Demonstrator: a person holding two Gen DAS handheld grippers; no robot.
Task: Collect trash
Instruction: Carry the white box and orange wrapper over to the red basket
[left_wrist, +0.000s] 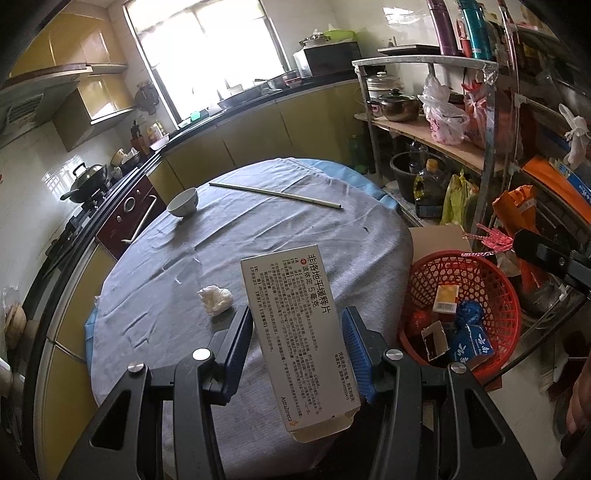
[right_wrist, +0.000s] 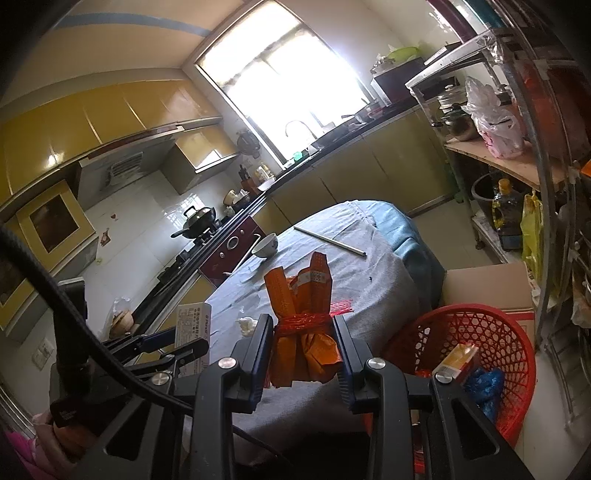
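My left gripper (left_wrist: 295, 325) is shut on a white medicine box (left_wrist: 291, 325) with black print, held above the grey-clothed round table (left_wrist: 258, 221). A crumpled white tissue (left_wrist: 215, 300) lies on the cloth just left of the left finger. My right gripper (right_wrist: 303, 332) is shut on an orange wrapper bundle tied with red string (right_wrist: 303, 314). The red plastic basket (left_wrist: 498, 295) stands on the floor to the right of the table, holding several boxes and blue wrappers. In the right wrist view the basket (right_wrist: 491, 332), the tissue (right_wrist: 246, 325) and the left gripper's box (right_wrist: 192, 321) show too.
A white bowl (left_wrist: 183, 202) and a thin metal rod (left_wrist: 275, 194) lie at the table's far side. A cardboard box (left_wrist: 439, 240) stands behind the basket. A cluttered metal shelf rack (left_wrist: 491, 147) fills the right. Kitchen counter and stove (left_wrist: 88, 184) run along the left.
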